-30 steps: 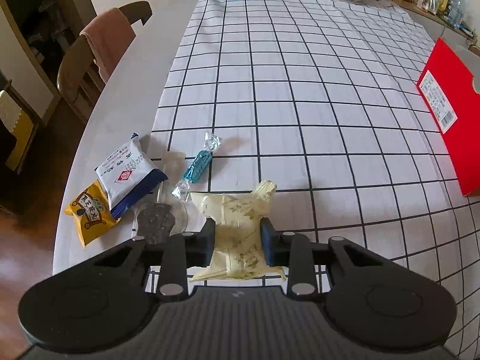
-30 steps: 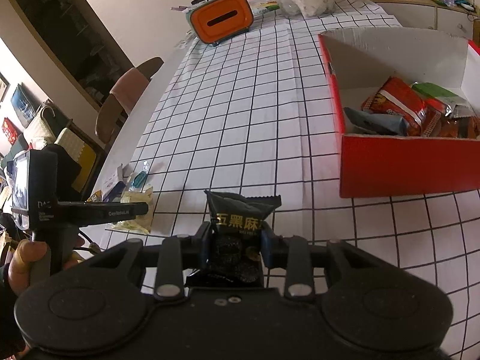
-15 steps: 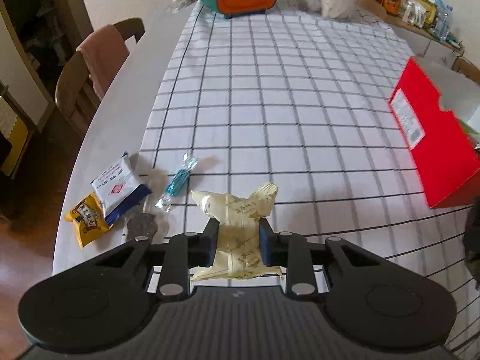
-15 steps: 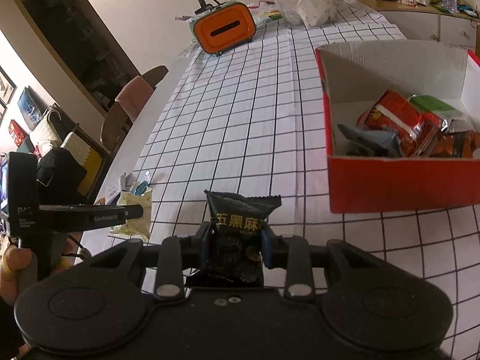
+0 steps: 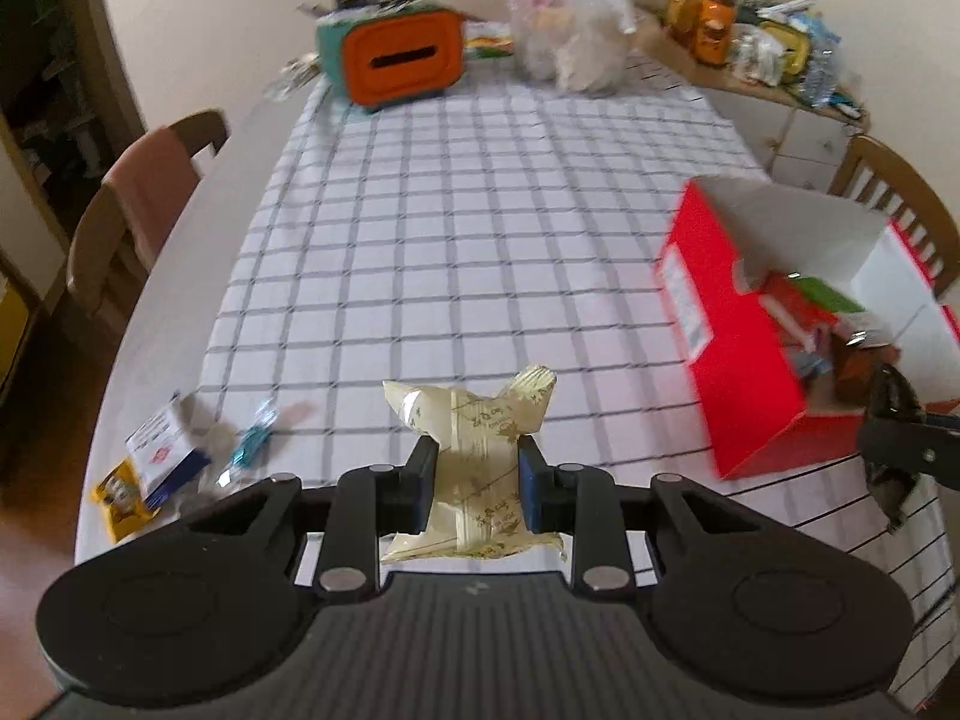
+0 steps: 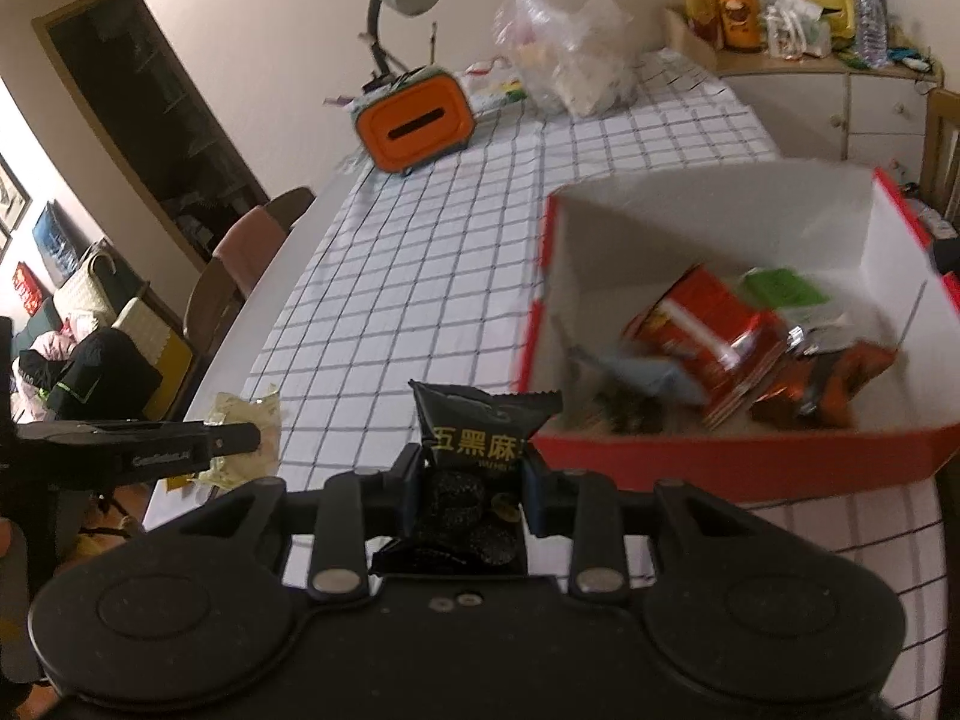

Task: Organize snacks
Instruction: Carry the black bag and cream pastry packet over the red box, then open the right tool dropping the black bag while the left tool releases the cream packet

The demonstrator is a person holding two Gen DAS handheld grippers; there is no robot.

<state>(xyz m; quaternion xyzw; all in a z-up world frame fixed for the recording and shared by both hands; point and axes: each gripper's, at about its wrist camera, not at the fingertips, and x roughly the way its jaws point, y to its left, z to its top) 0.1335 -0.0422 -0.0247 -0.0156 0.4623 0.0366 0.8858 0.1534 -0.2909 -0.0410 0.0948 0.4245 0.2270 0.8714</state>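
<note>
Both grippers are carrying snacks toward the red box (image 6: 732,468), so the step in hand looks like the delivery leg. The left gripper (image 5: 474,474) is clenching a pale yellow packet (image 5: 474,450) above the checked tablecloth (image 5: 480,228), well to the left of the red box. The right gripper (image 6: 471,480) is gripping a black sesame-snack packet (image 6: 480,438) just short of the box's near wall, held level and pointing forward. The next move probably calls for carrying each packet over the rim, then opening the jaws above the packets already lying inside.
</note>
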